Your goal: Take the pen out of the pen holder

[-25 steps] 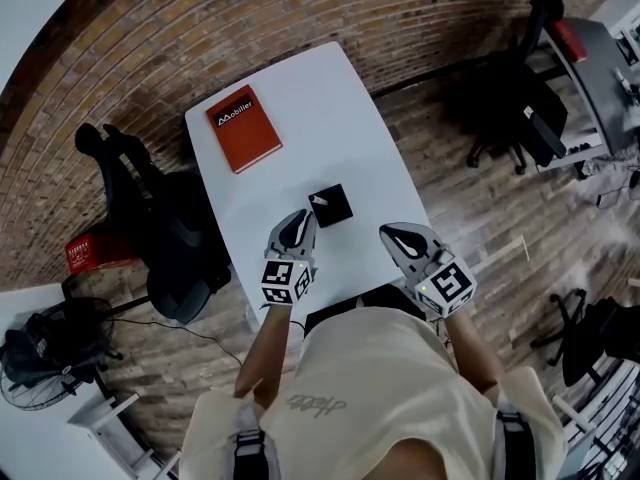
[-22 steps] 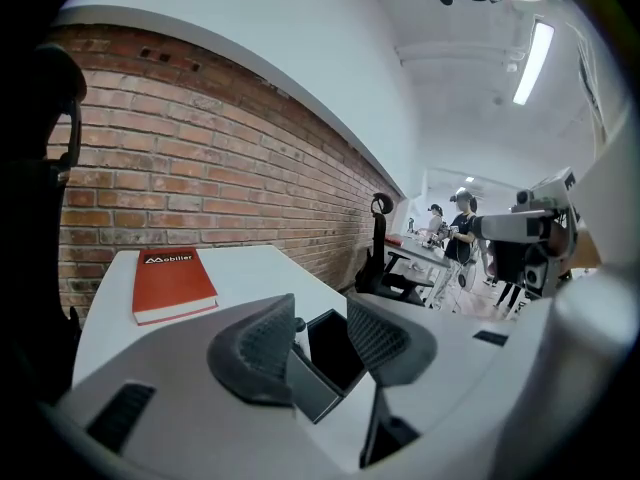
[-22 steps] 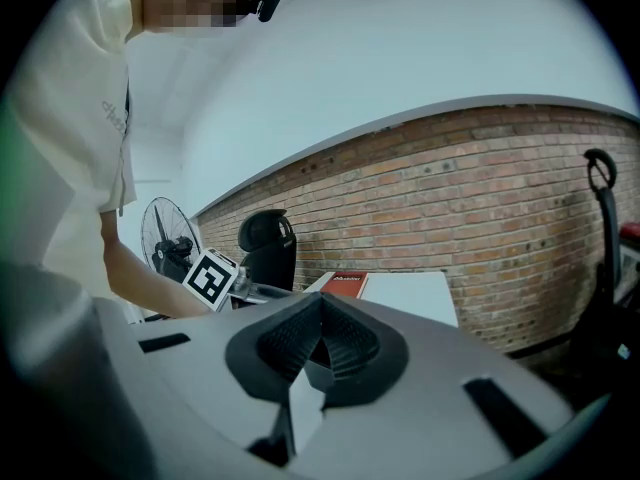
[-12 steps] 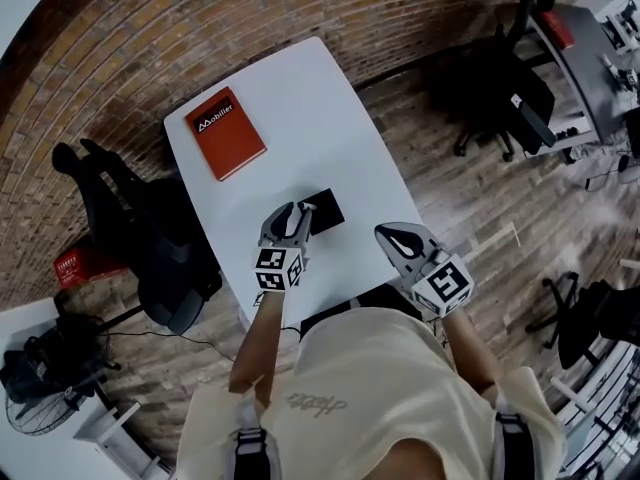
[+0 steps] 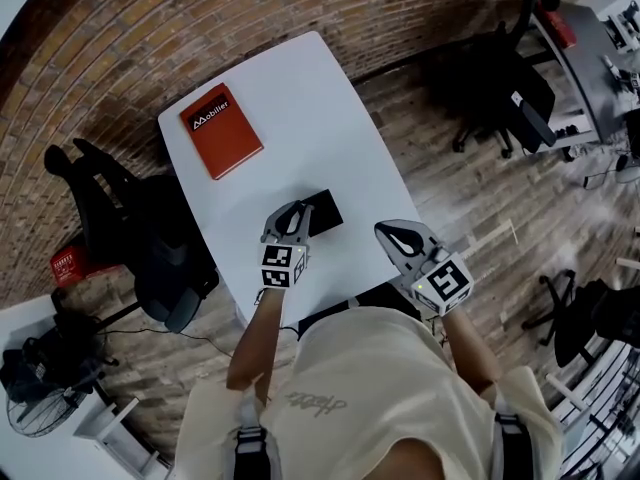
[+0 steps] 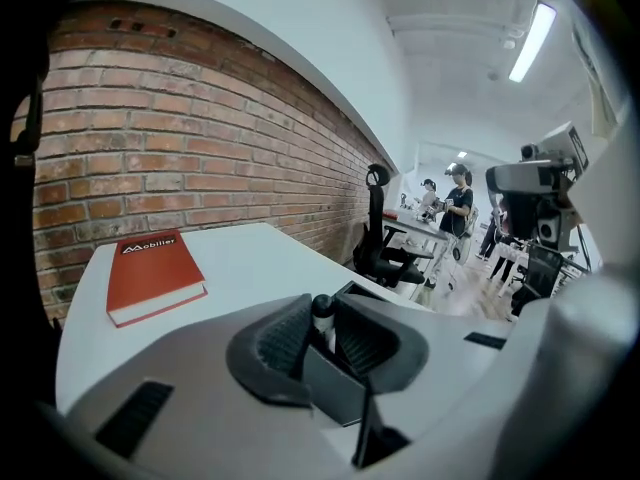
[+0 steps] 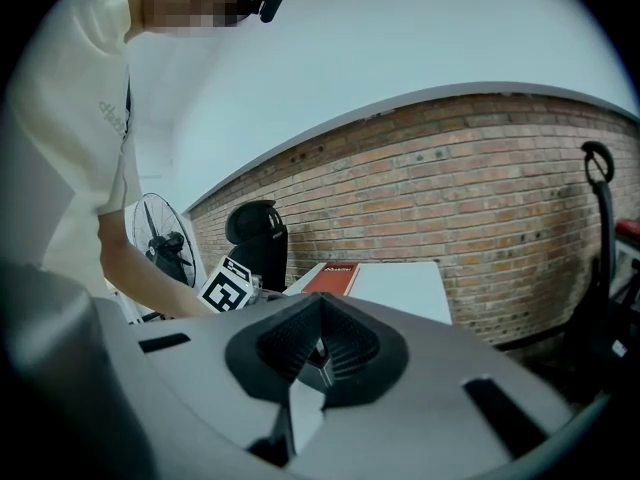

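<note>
The step in hand was the grasp on the pen, just ahead of the lift. The left gripper (image 5: 294,214) was set over the near edge of the small black square pen holder (image 6: 338,396), which stood on the white rectangular desk (image 5: 300,98) close in front of the person. In the left gripper view its ribbed black fingers (image 6: 280,340) were drawn narrow around the slim pen with a black cap (image 6: 322,311). The pen stood upright between them, with its cap just clearing the pads, and the pads appeared to press on it from both sides.

To do this well, the grip looked better taken a little lower than the cap, so the pads would bear on the barrel and not on the rounded tip. The pull should then go straight up along the pen's own line. Any tilt would likely wedge the barrel against the holder's wall and drag the light box along or tip it. As the holder was not held down, a slow start to the lift seemed wise.

The right gripper (image 5: 392,232) hung apart at the desk's near right edge, its fingers closed together on nothing. It could steady the holder if needed.

The holder showed only this one pen, and its inside was otherwise hidden. A red hardcover book with white lettering (image 5: 220,130) lay flat well away at the desk's far left.
</note>
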